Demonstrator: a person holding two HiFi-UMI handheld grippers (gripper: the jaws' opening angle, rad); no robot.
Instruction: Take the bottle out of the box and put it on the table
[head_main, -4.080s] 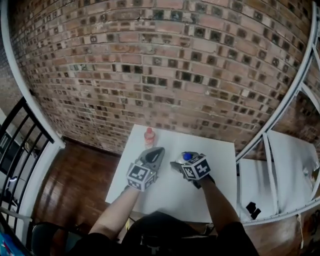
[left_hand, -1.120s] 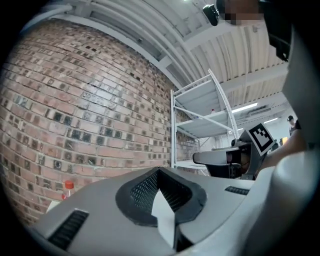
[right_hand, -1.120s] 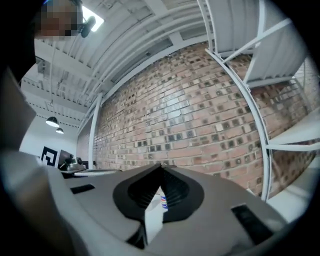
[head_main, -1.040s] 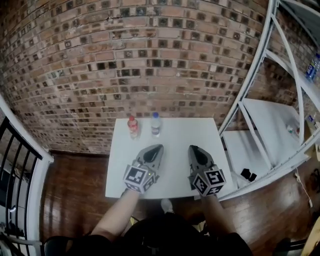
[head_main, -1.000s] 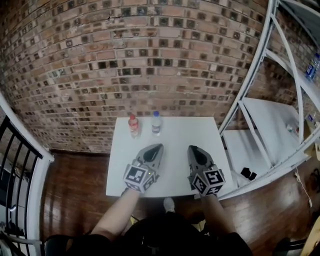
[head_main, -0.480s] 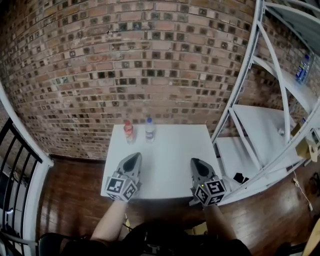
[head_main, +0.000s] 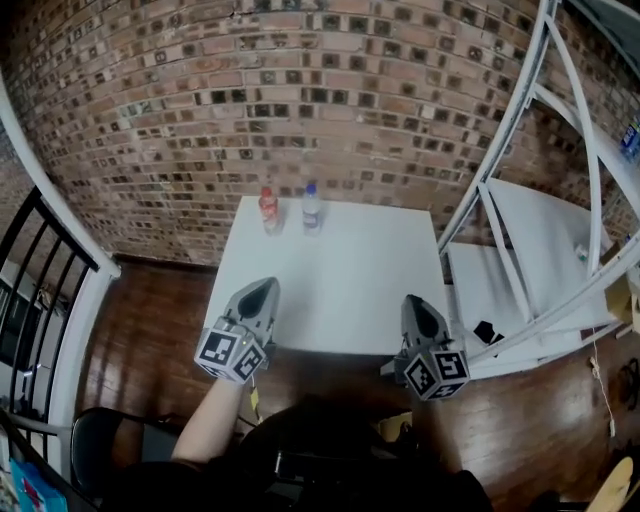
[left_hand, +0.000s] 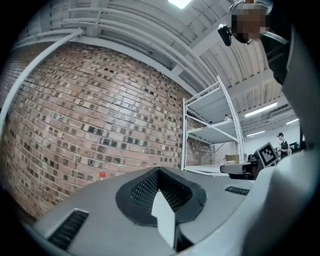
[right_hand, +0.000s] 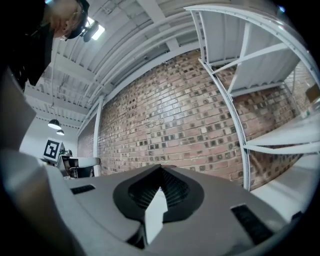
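Note:
Two bottles stand upright side by side at the far edge of the white table (head_main: 330, 290): a red-capped bottle (head_main: 267, 208) and a clear blue-capped bottle (head_main: 311, 207). My left gripper (head_main: 262, 288) hovers at the table's near left edge, shut with nothing in it. Over the near right corner my right gripper (head_main: 414, 302) is also shut and empty. In the left gripper view the jaws (left_hand: 159, 171) meet, and the red cap (left_hand: 102, 175) shows small by the wall. The right gripper view shows its closed jaws (right_hand: 160, 168) facing the brick wall. No box is in view.
A white metal shelving rack (head_main: 520, 250) stands right of the table, with a small black item (head_main: 487, 332) on its low shelf. A brick wall (head_main: 300, 90) is behind, a black railing (head_main: 40, 270) at left, a black chair (head_main: 110, 440) at lower left.
Four seconds ago my right gripper held the blue-capped bottle; now it stands beside the red-capped one. Over the last second both grippers drew back from mid-table to its near edge.

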